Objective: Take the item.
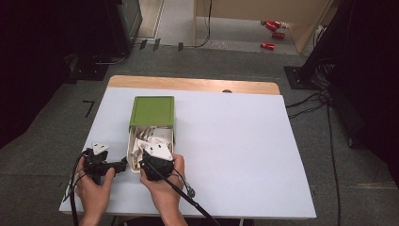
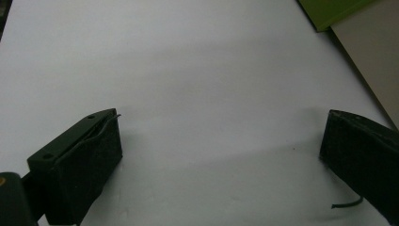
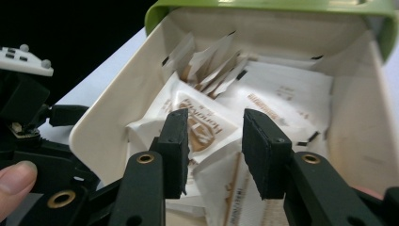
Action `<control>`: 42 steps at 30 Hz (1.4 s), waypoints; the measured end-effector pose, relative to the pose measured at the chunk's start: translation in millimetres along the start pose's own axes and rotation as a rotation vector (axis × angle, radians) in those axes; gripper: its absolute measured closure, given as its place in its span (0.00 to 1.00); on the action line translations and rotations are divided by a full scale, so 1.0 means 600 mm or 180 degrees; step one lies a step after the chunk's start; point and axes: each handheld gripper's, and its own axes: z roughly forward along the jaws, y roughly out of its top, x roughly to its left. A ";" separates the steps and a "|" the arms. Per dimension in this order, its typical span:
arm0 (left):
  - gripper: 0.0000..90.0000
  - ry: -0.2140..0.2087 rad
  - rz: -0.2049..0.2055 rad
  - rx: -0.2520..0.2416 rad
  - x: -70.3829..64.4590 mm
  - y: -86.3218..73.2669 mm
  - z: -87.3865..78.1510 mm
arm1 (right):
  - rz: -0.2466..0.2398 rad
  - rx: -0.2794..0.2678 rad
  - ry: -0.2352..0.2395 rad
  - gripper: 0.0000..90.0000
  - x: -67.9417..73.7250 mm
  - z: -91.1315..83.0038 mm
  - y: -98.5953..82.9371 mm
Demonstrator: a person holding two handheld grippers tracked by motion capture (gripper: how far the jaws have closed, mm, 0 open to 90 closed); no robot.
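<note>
A green box (image 1: 152, 111) stands on the white table, and its cream drawer (image 1: 131, 141) is pulled out toward me with several white packets (image 1: 155, 136) inside. My right gripper (image 1: 149, 165) hangs over the drawer's near end. In the right gripper view its jaws (image 3: 211, 122) are open on either side of a white packet with a brown logo (image 3: 207, 129), inside the drawer (image 3: 117, 103). My left gripper (image 1: 117, 165) rests just left of the drawer. Its jaws (image 2: 221, 122) are wide open over bare table, and the drawer's side wall (image 2: 371, 61) lies to their right.
The white tabletop (image 1: 235, 150) stretches wide to the right of the box, with a wooden strip (image 1: 188, 84) at its far edge. The right gripper's cable (image 1: 188, 195) trails toward me. Red cans (image 1: 270, 28) and loose cables (image 1: 310, 101) lie on the floor beyond.
</note>
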 end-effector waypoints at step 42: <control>0.00 0.0002 -0.0001 -0.0003 0.000 0.000 0.000 | -0.0147 -0.0211 -0.0103 0.97 -0.001 -0.022 0.021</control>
